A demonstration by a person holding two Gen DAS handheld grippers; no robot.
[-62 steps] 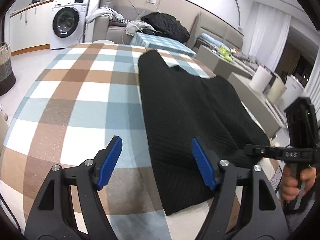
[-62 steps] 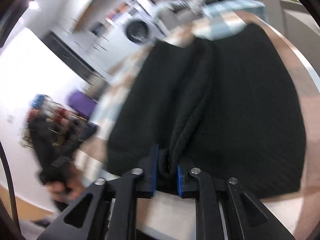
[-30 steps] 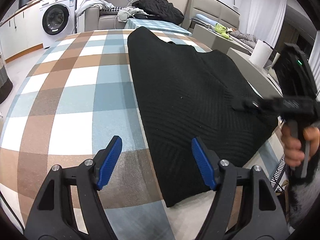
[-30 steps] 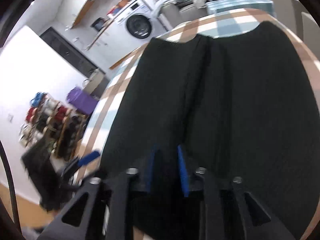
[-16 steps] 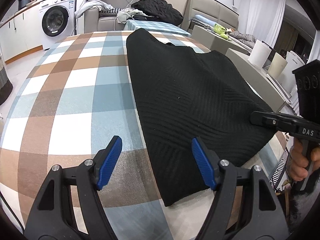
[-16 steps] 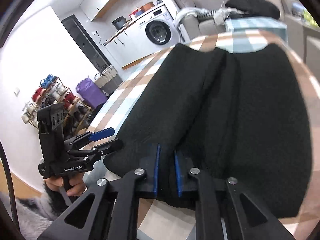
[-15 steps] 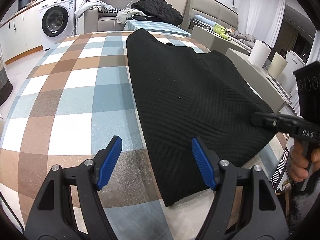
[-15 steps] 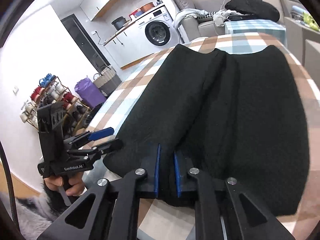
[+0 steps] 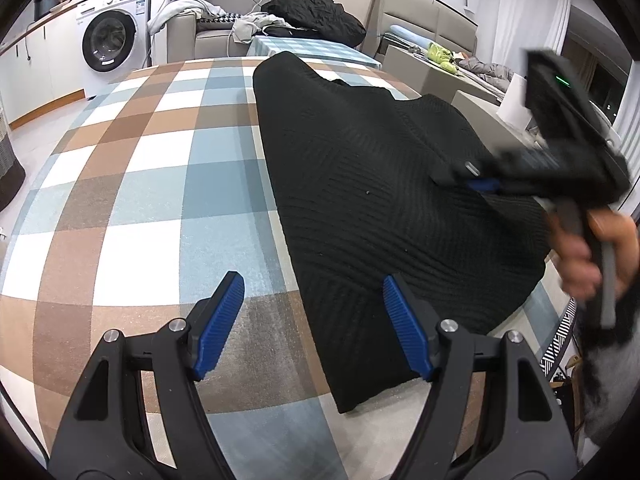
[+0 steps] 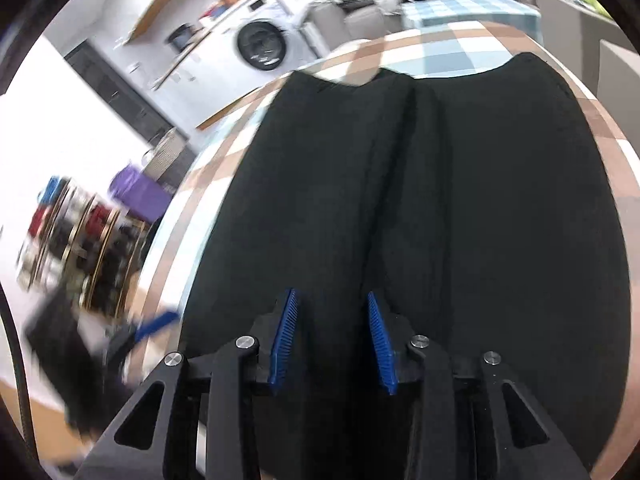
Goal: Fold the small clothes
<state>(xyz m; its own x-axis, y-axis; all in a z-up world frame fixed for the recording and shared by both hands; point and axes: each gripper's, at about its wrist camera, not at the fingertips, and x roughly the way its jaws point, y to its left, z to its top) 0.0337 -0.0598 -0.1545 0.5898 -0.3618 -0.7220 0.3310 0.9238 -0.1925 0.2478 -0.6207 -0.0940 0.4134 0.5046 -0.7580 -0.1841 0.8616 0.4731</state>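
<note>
Black knit garment (image 9: pixel 380 184) lies flat on the checked cloth (image 9: pixel 140 168); left gripper (image 9: pixel 312 320) hangs spread and empty at its near hem. Right gripper (image 10: pixel 332 340), above the garment's middle crease, is opening with nothing pinched; closing here could bunch both layers.

Surface (image 9: pixel 140 200) is covered by a plaid cloth: brown, light-blue and white checks, lying flat. One item directly on it: a black ribbed knit garment (image 9: pixel 380 184), spread out on the right half in the left wrist view, near corner close to the surface's front edge. In the right wrist view the same garment (image 10: pixel 480 220) fills most of the surface (image 10: pixel 440 52), with a lengthwise crease down its middle. Plaid is bare on the left side and at the far end.
</note>
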